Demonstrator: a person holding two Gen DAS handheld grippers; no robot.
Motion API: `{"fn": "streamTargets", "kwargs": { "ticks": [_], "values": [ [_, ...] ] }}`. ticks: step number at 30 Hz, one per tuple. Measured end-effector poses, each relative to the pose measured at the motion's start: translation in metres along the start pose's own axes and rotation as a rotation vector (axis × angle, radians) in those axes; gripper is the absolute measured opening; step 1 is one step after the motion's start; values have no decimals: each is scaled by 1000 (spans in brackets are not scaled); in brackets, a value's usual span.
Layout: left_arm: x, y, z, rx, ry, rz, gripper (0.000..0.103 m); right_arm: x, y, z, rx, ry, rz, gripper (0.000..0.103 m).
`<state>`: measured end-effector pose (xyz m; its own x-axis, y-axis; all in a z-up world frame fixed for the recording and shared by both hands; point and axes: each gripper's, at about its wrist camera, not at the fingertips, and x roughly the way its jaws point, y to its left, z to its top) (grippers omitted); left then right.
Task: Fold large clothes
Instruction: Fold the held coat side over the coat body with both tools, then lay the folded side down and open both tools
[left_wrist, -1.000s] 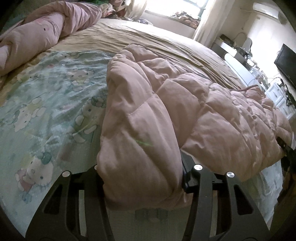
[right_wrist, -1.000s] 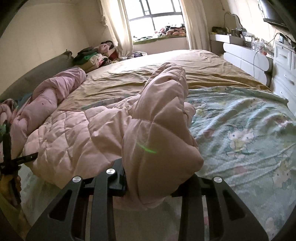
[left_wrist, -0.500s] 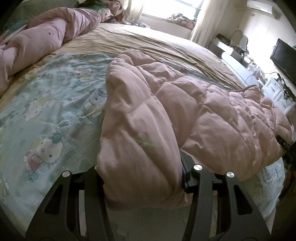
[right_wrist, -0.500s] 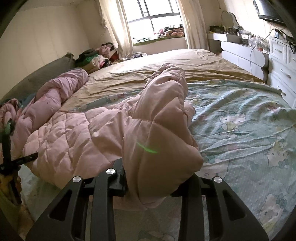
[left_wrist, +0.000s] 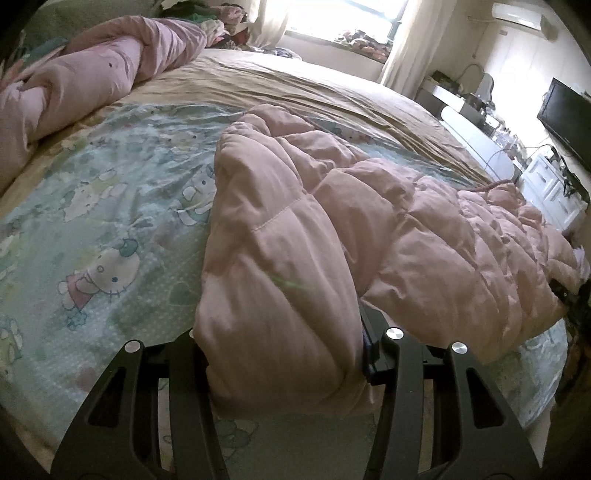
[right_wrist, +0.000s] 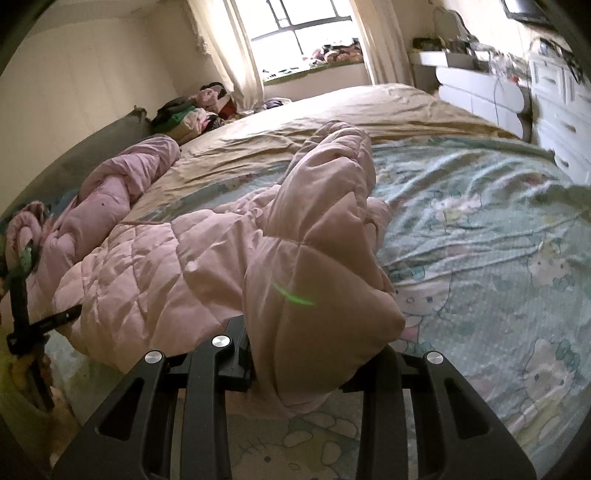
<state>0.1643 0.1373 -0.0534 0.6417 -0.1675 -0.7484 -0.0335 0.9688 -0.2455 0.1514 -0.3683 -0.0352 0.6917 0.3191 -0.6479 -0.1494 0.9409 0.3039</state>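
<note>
**Both grippers clamped on a pink quilted coat over the bed**

Left wrist view: the left gripper (left_wrist: 284, 354) has its two black fingers pressed against a thick puffed fold of the pink coat (left_wrist: 369, 236), which bulges up and out between them. From that pinched end the rest of the coat runs away to the right across the bed, lying over a pale green cartoon-print sheet (left_wrist: 103, 221). A tan bedspread (left_wrist: 295, 92) covers the far part of the mattress. A rolled pink duvet (left_wrist: 85, 85) lies along the upper left edge of the bed, well apart from the coat. At the far right stand a white dresser (left_wrist: 546, 188) and a dark television (left_wrist: 565, 118); a bright window (left_wrist: 343, 18) sits at the top.

Right wrist view: the right gripper (right_wrist: 314, 363) likewise squeezes a padded fold of the coat (right_wrist: 306, 266), the fabric rising steeply from between the fingers. The body of the coat spreads out to the left on the sheet (right_wrist: 498, 240). The other gripper's dark frame (right_wrist: 26, 314) shows at the left edge. A pile of clothes (right_wrist: 192, 110) sits near the window corner.
</note>
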Motion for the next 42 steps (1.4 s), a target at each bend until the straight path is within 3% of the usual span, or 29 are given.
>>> {"fn": "streamTargets", "kwargs": {
  "ticks": [13, 26, 32, 36, 42],
  "values": [
    [10, 1, -1, 7, -3, 22, 44, 36, -12, -13, 32, 101, -134, 36],
    [10, 1, -4, -2, 1, 18, 46, 39, -16, -14, 44, 139, -256, 83],
    [10, 1, -4, -1, 3, 18, 46, 14, -8, -12, -3, 66, -311, 96],
    [10, 1, -4, -3, 3, 19, 47, -5, 3, -9, -31, -11, -317, 98],
    [9, 3, -5, 8, 6, 30, 51, -20, 16, -8, -57, -32, -287, 98]
  ]
}}
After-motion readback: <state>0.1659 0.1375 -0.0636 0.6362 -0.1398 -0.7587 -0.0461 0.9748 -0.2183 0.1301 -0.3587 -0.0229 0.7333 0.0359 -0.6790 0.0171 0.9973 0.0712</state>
